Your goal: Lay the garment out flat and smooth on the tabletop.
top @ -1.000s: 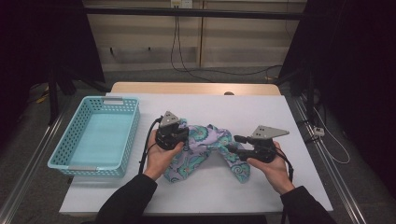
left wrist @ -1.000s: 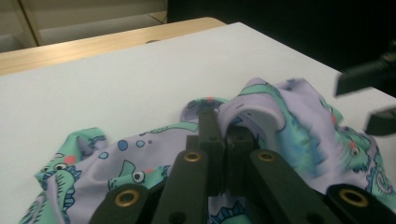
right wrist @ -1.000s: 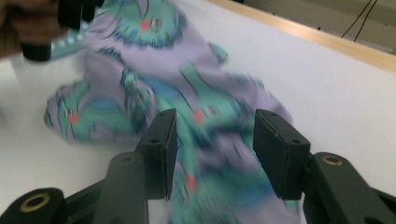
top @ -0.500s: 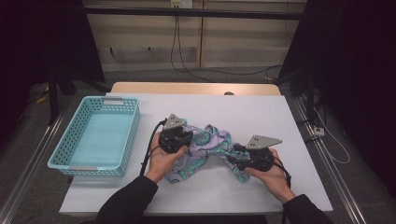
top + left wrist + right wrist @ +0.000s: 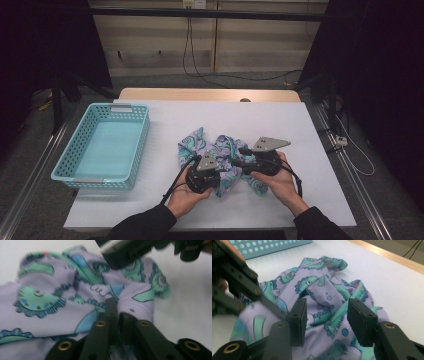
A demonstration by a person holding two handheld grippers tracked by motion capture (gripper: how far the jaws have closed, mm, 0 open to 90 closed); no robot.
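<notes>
Your left tongs [image 5: 115, 312] pinch a small fold of the crumpled lilac cloth with green and blue dinosaur print [image 5: 62, 302]. In the left gripper view the two black jaws stand almost together, with a ridge of the fabric caught at their tips; they have just been opening a little, but the fold is between them and they press on it.

Your right tongs [image 5: 325, 320] stand apart over the same cloth. In the right gripper view there is a clear gap between the two black pads [image 5: 298, 320], and the printed fabric lies in this gap and under it. I cannot tell if the pads touch the fabric; they do not squeeze it.

In the high view your left tongs [image 5: 216, 176] and your right tongs [image 5: 237, 161] are close together, both at the near side of the cloth [image 5: 220, 150], with your hands behind them. The cloth lies bunched on the white worktop [image 5: 200, 115], about in the middle and a little toward you.

The light blue plastic basket with holes in its walls [image 5: 137, 145] stands on the left part of the worktop, well apart from the cloth.
</notes>
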